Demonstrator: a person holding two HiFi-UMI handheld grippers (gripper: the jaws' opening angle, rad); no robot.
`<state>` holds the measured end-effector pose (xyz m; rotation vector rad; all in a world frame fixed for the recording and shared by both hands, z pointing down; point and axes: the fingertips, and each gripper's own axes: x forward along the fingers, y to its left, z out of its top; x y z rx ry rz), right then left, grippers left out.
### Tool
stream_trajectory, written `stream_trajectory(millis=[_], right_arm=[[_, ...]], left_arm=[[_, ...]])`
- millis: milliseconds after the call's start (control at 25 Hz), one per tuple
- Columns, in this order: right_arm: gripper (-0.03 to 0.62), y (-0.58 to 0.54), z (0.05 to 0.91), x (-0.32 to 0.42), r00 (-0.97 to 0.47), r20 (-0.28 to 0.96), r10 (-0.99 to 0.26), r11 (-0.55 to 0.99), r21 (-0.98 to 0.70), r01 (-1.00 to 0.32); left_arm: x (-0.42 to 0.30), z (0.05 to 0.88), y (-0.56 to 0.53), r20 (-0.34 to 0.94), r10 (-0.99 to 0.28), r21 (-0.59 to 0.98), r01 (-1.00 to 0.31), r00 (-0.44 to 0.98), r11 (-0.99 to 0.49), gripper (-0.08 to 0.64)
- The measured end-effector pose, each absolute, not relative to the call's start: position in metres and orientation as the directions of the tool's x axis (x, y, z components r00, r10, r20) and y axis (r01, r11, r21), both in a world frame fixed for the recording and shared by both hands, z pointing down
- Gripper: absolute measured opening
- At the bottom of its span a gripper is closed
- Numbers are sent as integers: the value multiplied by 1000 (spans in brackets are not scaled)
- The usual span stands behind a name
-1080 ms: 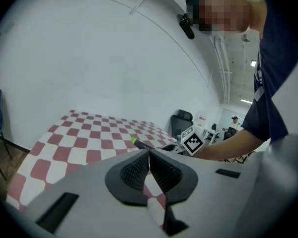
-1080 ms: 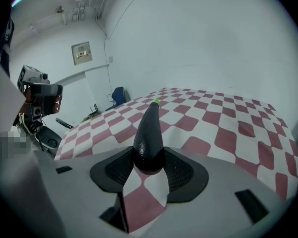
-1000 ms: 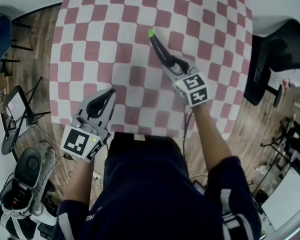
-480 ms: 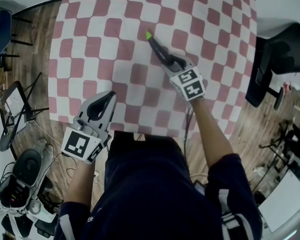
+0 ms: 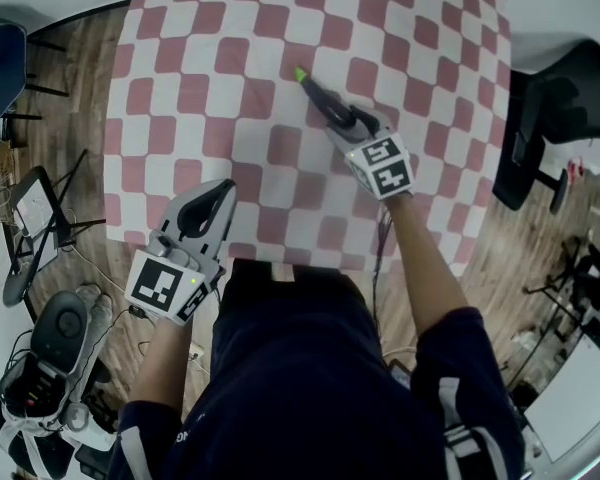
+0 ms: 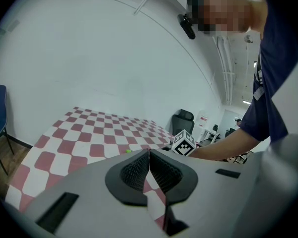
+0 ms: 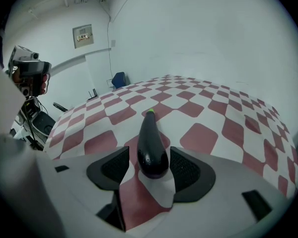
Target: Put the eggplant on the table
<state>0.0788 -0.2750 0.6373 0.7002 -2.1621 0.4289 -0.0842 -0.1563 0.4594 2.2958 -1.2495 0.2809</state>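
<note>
Opening within the past second, the right gripper's (image 5: 336,116) jaws now stand wide on either side of the eggplant (image 5: 313,90), which an earlier head view showed in much the same spot at upper centre of the frame. The eggplant lies on the table (image 5: 230,68), on its red-and-white checked cloth, green stem tip pointing away from the person toward the top of the frame. In the right gripper view the dark, glossy eggplant (image 7: 150,143) sits between the right gripper's (image 7: 150,168) pads, with a clear gap at the left pad and only a sliver at the right; nothing is clamped. At lower left of the head view the left gripper (image 5: 218,193) hovers over the table's near edge, as it did a second ago. In its own view the left gripper's (image 6: 149,155) jaws meet at the tips, with nothing between them.
</note>
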Motion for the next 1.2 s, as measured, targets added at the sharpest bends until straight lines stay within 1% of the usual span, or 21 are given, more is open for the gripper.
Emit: stream_trajectory(millis=[240,440,520,680,880,1040,1200], right_arm=[[259,-270,585,88,-547,720,-427,752,-53,-657],[259,-250,533,99,-613,651,-447,715,-153,-683],[249,-238,514,101,-637,621,-456,705,-185,-685],[202,-217,476,100,-681,554,-479,693,-237,-680],[119,-201,417,97,-731,434,-526,691,-282,-665],[46,-185,380,92,-759,363,-540,708,-291,-643],[25,-168,357,89,-776,317,-545,722,-294,-627]], left_arm=[[-84,441,-156,381,-727,306,-820,572,-484,29],[-78,412,-160,343,-734,270,-810,586,-520,29],[-78,403,-158,327,-737,256,-806,591,-533,29],[-80,388,-150,302,-742,227,-802,598,-553,29],[-78,367,-142,270,-747,197,-794,607,-575,29],[-74,351,-137,245,-747,168,-786,619,-596,29],[-72,343,-133,233,-741,158,-777,629,-610,29]])
